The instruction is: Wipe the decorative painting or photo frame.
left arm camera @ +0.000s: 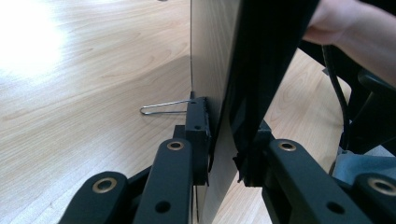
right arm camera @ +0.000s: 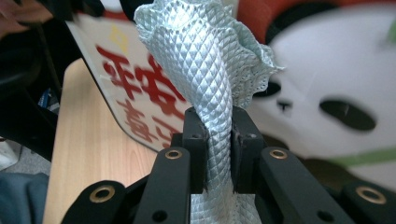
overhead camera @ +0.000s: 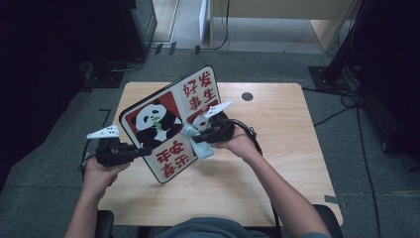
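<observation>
Wiping the panda board point(overhead camera: 168, 124), item in progress. I have the left tongs point(overhead camera: 143, 150) clamped on the board's lower left edge, holding it tilted above the surface point(overhead camera: 277, 148). My right tongs point(overhead camera: 194, 139) are pinched tight on a pale blue cloth point(overhead camera: 195, 136), touching the board's printed face. Judged partway done; the board's upper area probably remains.

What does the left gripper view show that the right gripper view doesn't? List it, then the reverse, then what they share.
Left gripper view: the board's plain back and thin edge, clamped by the left hand-held gripper, with a wire stand behind.

Right gripper view: the right hand-held gripper pinching a pale quilted cloth against the printed panda face.

Both: the board and wooden table.
</observation>
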